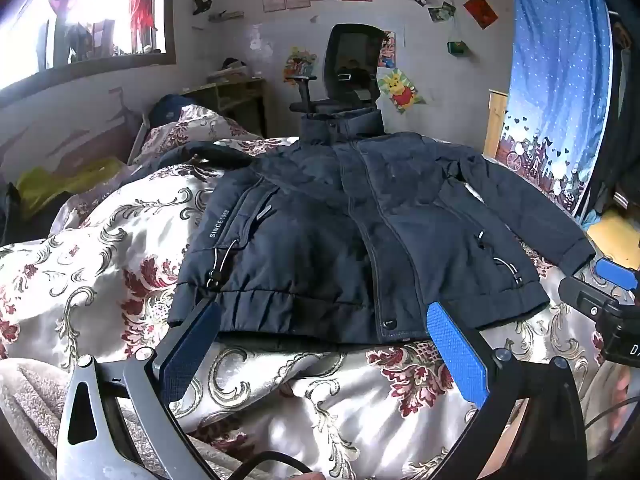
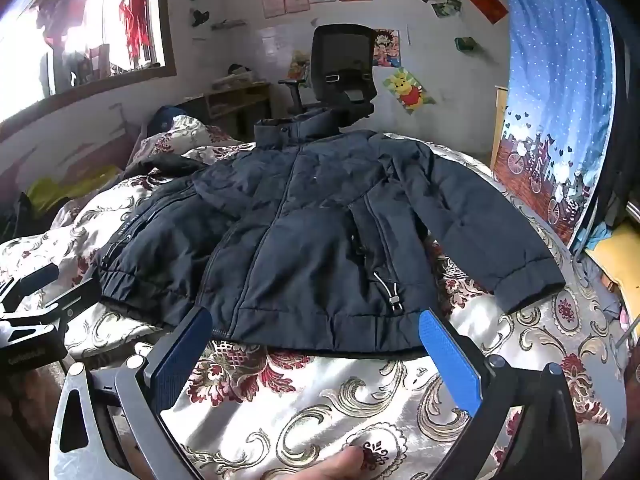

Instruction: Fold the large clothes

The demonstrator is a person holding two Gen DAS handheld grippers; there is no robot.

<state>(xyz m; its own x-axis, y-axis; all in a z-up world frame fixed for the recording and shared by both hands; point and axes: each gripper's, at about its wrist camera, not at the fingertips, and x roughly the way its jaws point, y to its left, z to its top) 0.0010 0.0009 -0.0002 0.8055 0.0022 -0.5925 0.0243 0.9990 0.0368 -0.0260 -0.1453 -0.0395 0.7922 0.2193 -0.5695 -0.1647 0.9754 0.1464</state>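
A dark navy jacket [image 1: 352, 220] lies front up and spread flat on a floral quilt [image 1: 120, 248], collar away from me, hem toward me. Its right sleeve [image 2: 492, 220] stretches out to the right. My left gripper [image 1: 322, 328] is open and empty, its blue fingers just before the hem. My right gripper [image 2: 316, 330] is open and empty, also just before the hem of the jacket [image 2: 320, 224]. The right gripper shows at the right edge of the left wrist view [image 1: 616, 276]. The left gripper shows at the left edge of the right wrist view [image 2: 36, 284].
The quilt [image 2: 320, 400] covers a bed. A black office chair [image 1: 352, 68] stands behind the collar. A pillow [image 1: 192, 124] and a yellow cloth [image 1: 60, 184] lie at the far left. A blue curtain [image 1: 560, 80] hangs at the right.
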